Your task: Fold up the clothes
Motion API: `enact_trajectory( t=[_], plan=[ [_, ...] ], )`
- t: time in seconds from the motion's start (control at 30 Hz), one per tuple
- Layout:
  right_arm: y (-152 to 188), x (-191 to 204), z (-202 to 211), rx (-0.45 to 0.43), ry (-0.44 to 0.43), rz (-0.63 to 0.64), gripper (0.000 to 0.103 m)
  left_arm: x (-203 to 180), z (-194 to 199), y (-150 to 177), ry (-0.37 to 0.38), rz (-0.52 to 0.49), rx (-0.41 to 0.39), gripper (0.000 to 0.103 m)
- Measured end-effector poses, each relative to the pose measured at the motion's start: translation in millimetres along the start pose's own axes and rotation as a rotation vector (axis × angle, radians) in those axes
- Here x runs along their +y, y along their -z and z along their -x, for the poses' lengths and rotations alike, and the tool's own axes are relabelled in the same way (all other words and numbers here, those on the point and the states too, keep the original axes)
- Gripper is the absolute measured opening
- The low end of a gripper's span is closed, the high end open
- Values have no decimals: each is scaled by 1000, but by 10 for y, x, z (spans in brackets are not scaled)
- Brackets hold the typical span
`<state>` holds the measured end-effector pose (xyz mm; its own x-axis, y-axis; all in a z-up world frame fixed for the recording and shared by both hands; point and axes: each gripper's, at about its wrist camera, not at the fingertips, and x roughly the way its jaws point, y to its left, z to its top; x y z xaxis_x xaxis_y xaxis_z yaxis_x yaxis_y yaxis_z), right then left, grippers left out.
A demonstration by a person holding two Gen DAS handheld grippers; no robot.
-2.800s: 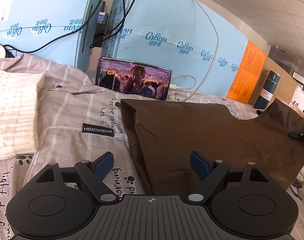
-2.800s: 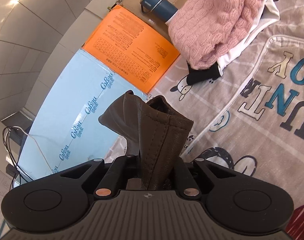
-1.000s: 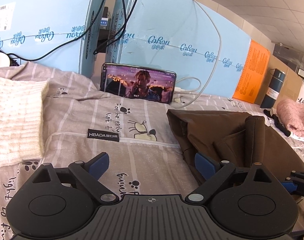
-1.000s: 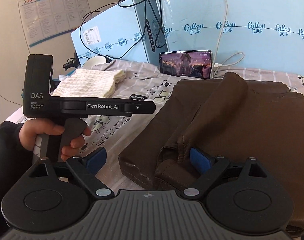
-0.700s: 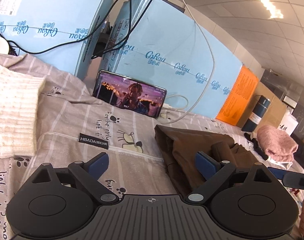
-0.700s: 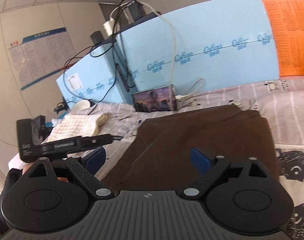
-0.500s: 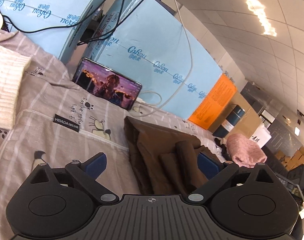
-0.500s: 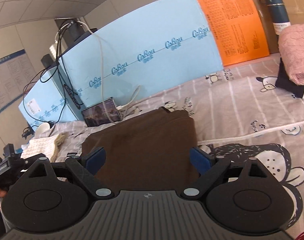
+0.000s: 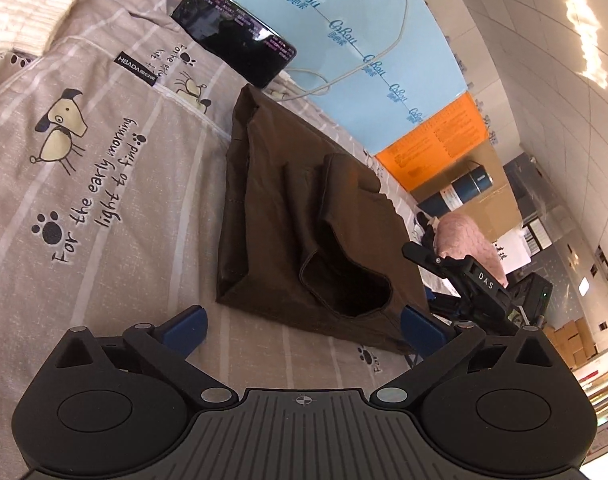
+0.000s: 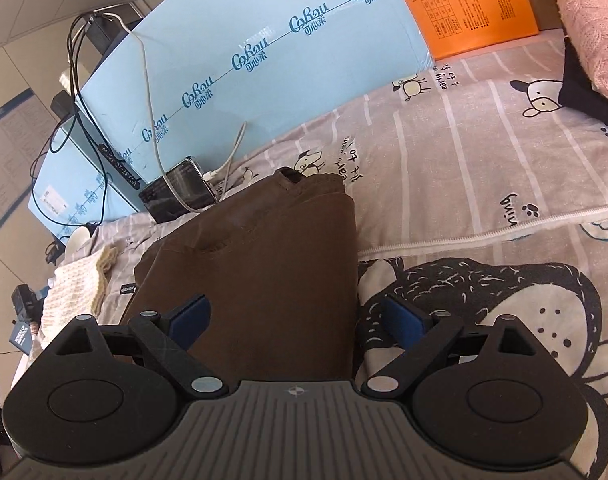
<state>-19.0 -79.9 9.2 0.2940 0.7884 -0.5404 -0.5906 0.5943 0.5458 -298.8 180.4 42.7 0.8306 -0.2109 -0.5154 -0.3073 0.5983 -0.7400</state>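
L gripper (image 9: pixel 301 326): jaws wide apart and opening further, nothing between the pads. It points down at the sheet (image 9: pixel 103 168) just short of the near edge of the brown garment (image 9: pixel 304 216); no contact.

R gripper (image 10: pixel 297 316): jaws apart too, blue pads either side of the garment's near end, not pinching it. Cloth runs under the gap; can't tell if the pads touch the fabric. R unit's body also shows at the right of the L wrist view.

Garment: folded into a rough rectangle, lying flat on the grey cartoon-print sheet, one flap/pocket opening facing up in L view. Far end sits near the phone (image 9: pixel 233 34), which is propped vs the blue foam board (image 10: pixel 263 52), cable plugged in.

Others: cream knit (image 10: pixel 77 284) to the garment's left in R view, well apart. Pink knit (image 10: pixel 592 20) far right on top of a dark item. Orange sheet (image 10: pixel 468 0) on the board.
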Motion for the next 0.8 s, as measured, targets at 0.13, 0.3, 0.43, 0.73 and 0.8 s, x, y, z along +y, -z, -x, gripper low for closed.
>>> enact_trajectory(
  t=[0.13,0.3,0.43,0.73,0.8],
  plan=[
    [-89,26,-177,12,-14,-19,95,-55,-201,-107,-16,36,-53,103],
    [-62,-6,-212,-3,-80,-51,94,-81,-376,-168,-10,42,-164,103],
    [-28,-62,-189,-31,-71,-83,65,-155,-498,-132,-11,-44,-252,103],
    [35,-112,-155,-80,-57,-85,31,-64,-567,-154,19,-81,-265,45],
    [47,-110,-109,-100,-78,-75,24,-89,-564,-129,20,-108,-267,44]
  ],
)
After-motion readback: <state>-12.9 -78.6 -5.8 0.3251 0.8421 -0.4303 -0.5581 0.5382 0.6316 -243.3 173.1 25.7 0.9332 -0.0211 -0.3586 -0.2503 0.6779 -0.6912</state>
